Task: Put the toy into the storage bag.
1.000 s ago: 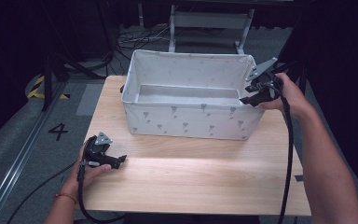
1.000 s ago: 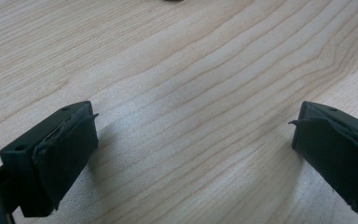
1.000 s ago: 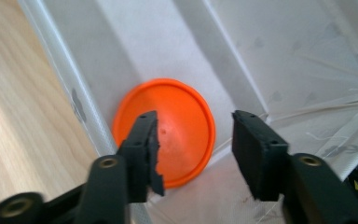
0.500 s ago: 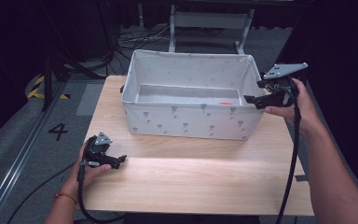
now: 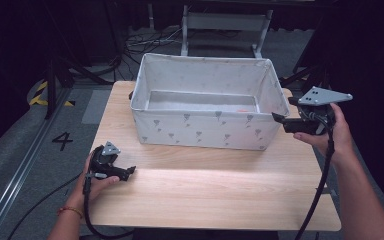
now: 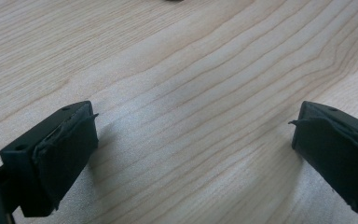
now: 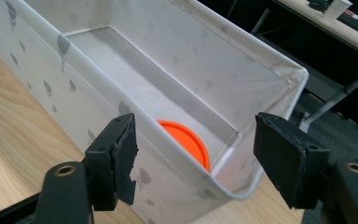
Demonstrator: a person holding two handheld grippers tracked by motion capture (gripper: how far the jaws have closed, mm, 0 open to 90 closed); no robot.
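A white fabric box (image 5: 205,130) with a grey leaf print stands on the far half of the wooden table (image 5: 205,190). An orange disc (image 7: 186,140) lies flat on the box floor near its right end, a small orange spot (image 5: 243,110) in the high view. My right gripper (image 5: 280,121) hangs just outside the box's right front corner, pointing left at it. Its jaws have just been opening and stand open (image 7: 196,135) with nothing between them. My left gripper (image 5: 129,172) rests low at the table's front left, jaws wide open (image 6: 193,126) over bare wood.
A metal frame (image 5: 225,25) and cables (image 5: 130,42) sit on the floor behind the table. A floor mark "4" (image 5: 62,140) lies to the left. The right gripper's cable (image 5: 320,185) trails over the table's right edge.
My right gripper has drawn back from over the box's right rim to outside its right front corner, and its jaws have spread. The left gripper has stayed put.
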